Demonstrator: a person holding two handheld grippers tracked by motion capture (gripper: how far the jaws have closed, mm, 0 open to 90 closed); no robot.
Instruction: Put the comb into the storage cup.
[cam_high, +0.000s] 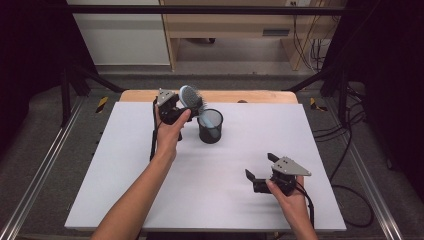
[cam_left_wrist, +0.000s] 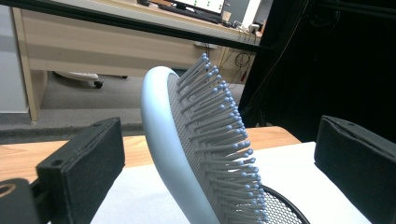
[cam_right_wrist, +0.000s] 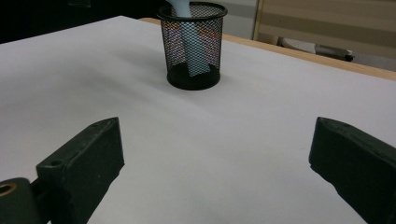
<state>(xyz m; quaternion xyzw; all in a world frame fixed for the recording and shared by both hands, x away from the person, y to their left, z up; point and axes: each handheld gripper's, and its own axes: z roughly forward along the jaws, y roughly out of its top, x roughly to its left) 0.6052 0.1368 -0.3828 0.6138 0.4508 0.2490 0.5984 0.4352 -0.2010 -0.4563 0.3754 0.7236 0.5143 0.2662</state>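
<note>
Your left claw (cam_left_wrist: 219, 154) stands released around the hairbrush (cam_left_wrist: 205, 144), whose handle already sits in the mesh cup (cam_high: 210, 126). Next, back it away without tipping the cup; your right claw (cam_high: 261, 170) rests released on the tabletop (cam_high: 125, 165).

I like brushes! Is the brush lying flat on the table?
No, the brush stands handle-down in the mesh cup, its head sticking up between the open left tongs.

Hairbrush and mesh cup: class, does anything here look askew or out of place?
The hairbrush stands handle-down in the black mesh cup, leaning sharply left over the rim, head sticking out. The left tool brackets the head, jaws open. Nothing spilled or damaged.
</note>
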